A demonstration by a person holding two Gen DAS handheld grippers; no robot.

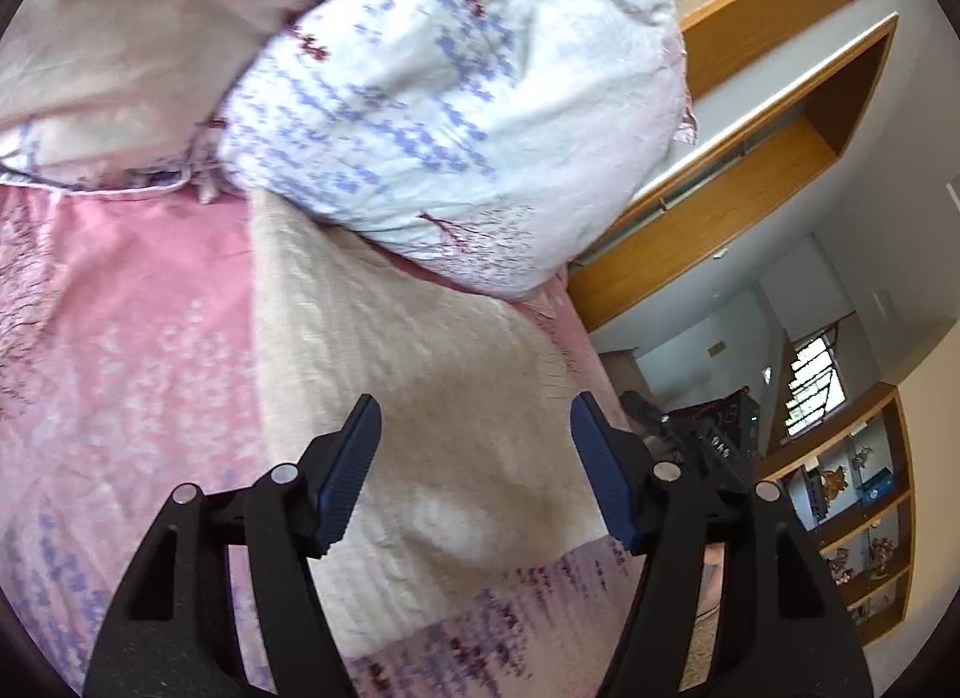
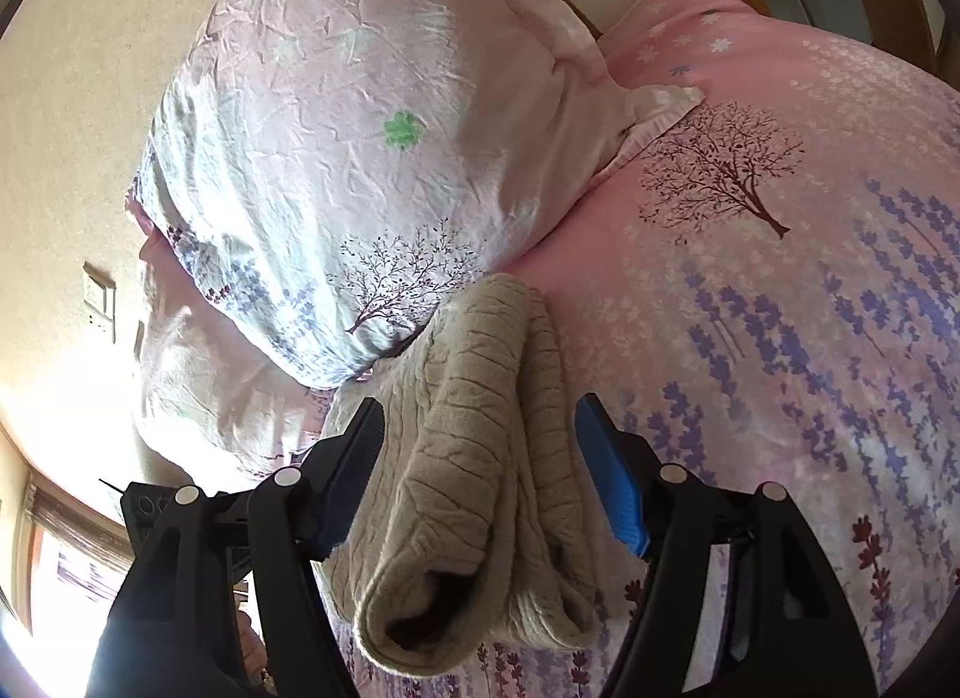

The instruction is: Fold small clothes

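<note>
Garment: beige knit garment (image 2: 480, 458), bundled in loose folds on the pink floral bed sheet (image 2: 780, 338), its far end touching the pillow (image 2: 360, 158).

Direction from right hand-held gripper (image 2: 480, 476): directly ahead and below; the bundle shows between the two fingers, nothing clamped.

Long axis: runs roughly along the gripper's line of sight, from the open cuff-like end nearest the camera toward the pillow.

Left view: the same beige knit (image 1: 420, 368) lies as a broad, flatter panel ahead of the left hand-held gripper (image 1: 474, 470), reaching up to the pillow (image 1: 450, 98).

Nearer hand: judged the right, since the knit fills its finger gap; contact cannot be told.

Pose, right: fingers spread wide, tilted down over the bundle.

Pose, left: fingers spread wide, empty, above the knit panel; blur hides fine detail.
</note>
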